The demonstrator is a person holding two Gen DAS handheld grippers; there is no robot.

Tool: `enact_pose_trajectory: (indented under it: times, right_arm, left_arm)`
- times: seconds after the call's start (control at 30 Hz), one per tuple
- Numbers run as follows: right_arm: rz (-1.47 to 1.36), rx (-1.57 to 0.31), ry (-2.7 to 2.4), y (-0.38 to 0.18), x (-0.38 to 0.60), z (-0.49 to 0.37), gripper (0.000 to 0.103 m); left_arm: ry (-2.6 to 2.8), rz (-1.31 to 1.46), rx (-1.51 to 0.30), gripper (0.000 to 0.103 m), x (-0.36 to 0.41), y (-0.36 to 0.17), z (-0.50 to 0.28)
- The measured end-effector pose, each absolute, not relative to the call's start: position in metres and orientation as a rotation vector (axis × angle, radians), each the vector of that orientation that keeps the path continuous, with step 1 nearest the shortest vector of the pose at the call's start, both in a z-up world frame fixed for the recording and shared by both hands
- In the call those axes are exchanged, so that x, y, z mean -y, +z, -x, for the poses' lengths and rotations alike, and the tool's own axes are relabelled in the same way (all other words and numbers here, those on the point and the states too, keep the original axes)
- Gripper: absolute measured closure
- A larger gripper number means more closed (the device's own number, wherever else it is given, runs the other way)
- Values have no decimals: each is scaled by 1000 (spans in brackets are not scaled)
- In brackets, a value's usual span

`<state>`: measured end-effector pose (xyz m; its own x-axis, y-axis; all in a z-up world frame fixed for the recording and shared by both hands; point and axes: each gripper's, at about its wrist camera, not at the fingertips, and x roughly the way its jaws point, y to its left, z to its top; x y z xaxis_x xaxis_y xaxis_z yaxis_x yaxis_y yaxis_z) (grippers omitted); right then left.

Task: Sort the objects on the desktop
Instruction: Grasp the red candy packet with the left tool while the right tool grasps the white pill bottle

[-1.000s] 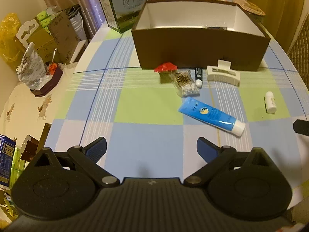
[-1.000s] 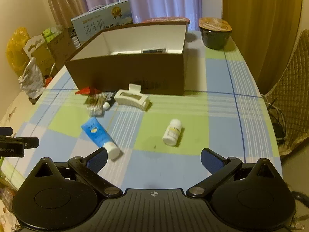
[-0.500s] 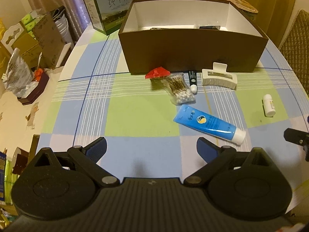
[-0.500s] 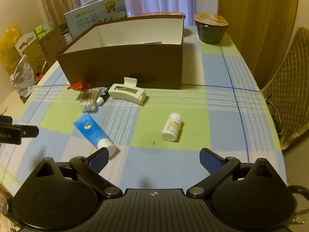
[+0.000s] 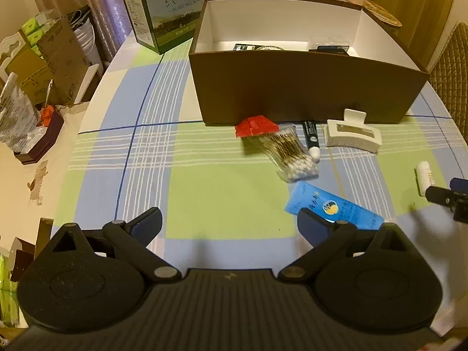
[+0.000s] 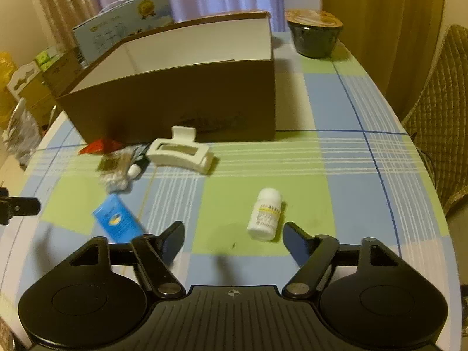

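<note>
A white pill bottle [image 6: 264,213] lies on the checked tablecloth, its near end just inside the tips of my right gripper [image 6: 234,234]. The jaws are closing and neither pad touches the bottle. My left gripper [image 5: 229,225] is open and holds nothing. Its right finger [image 5: 311,226] overlaps the near end of a blue tube [image 5: 336,207]. In front of the brown cardboard box [image 5: 307,87] lie a red packet [image 5: 256,125], a bag of cotton swabs [image 5: 292,155], a black pen with a white cap [image 5: 311,139] and a white hair claw [image 5: 352,136].
Some flat items lie inside the box. A milk carton case [image 5: 166,8] stands behind the box on the left, and a dark lidded bowl [image 6: 314,33] on the right. Bags and cartons crowd the floor on the left. A quilted chair [image 6: 438,131] stands beyond the right table edge.
Both grippers have come forward and lower toward the objects. The right jaws have narrowed around the pill bottle's near end. The left gripper's right finger now overlaps the blue tube.
</note>
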<state>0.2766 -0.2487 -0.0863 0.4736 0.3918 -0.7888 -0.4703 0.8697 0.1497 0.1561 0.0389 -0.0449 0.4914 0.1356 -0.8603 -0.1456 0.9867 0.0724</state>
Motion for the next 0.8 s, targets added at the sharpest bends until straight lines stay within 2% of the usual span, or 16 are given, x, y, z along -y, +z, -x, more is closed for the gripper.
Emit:
enact_pose_trajectory:
  times: [0.23, 0.37, 0.6, 0.8]
  right_arm:
    - [89, -975, 460, -108, 244, -302, 56]
    - [70, -1006, 441, -118, 247, -309, 77]
    - [62, -998, 413, -120, 255, -316, 79]
    - [36, -1001, 367, -119, 265, -325, 79]
  left_arm:
    - [144, 6, -1056, 6, -48, -55, -173]
    - [130, 9, -1057, 6, -52, -59, -182]
    - [97, 33, -1036, 10, -59, -63, -209]
    - [78, 49, -988, 23, -62, -69, -241]
